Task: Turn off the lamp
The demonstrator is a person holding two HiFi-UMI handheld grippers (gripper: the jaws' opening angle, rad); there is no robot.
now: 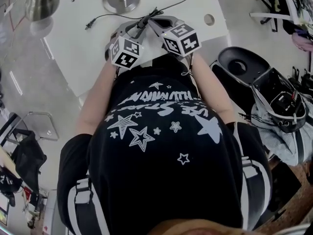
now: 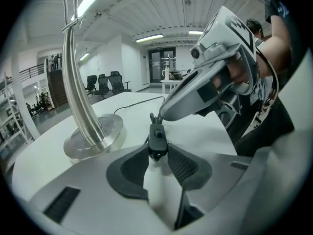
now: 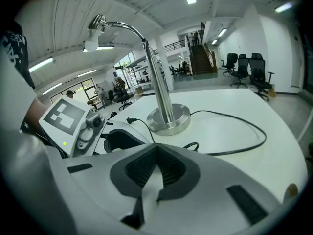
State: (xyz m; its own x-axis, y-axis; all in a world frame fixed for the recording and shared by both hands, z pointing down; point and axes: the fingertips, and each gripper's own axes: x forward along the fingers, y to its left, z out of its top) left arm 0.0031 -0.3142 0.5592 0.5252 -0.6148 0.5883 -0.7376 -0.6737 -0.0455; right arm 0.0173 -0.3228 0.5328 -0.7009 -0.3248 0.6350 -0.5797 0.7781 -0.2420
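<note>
Left gripper (image 2: 157, 151) jaws pinch cord switch (image 2: 157, 137) just before lamp base (image 2: 93, 140) on tabletop (image 2: 205, 131). Right gripper (image 3: 157, 149) jaws pressed together, empty. Likely best: steady switch, press its button squarely with right tip.

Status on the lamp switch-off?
Left gripper clamped on inline switch. Right gripper shut, empty, tip by the switch's far end. Nothing blocking.

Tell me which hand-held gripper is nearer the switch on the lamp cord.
Left. The switch sits between the left hand-held gripper's pad tips. The right hand-held gripper hangs just above the switch's far end, with nothing between its jaws.
</note>
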